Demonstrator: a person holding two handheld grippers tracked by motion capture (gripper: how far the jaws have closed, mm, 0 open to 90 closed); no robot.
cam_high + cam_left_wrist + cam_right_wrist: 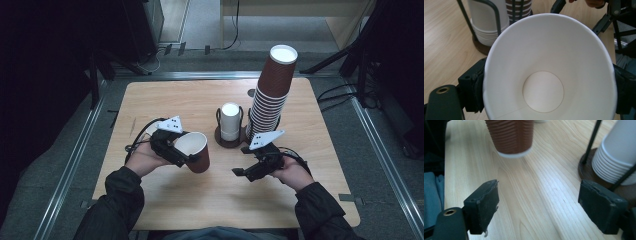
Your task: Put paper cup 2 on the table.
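One brown paper cup (196,151) is clamped across its rim by the left hand-held gripper (182,152), its long axis tilted mouth-up, while the right hand-held gripper (251,171), spread wide and empty, is held just beside it over the surface (210,200).

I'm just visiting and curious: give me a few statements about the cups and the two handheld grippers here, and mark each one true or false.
1. The left gripper grips a brown paper cup by its sides. True.
2. That cup is full of coffee. False: its white inside is empty.
3. The right gripper holds a cup too. False: its jaws stand open with only the table between them.
4. A tall stack of brown cups stands at the far right of the table. True.
5. The white cups lie scattered loose. False: they sit stacked in a dark wire holder.
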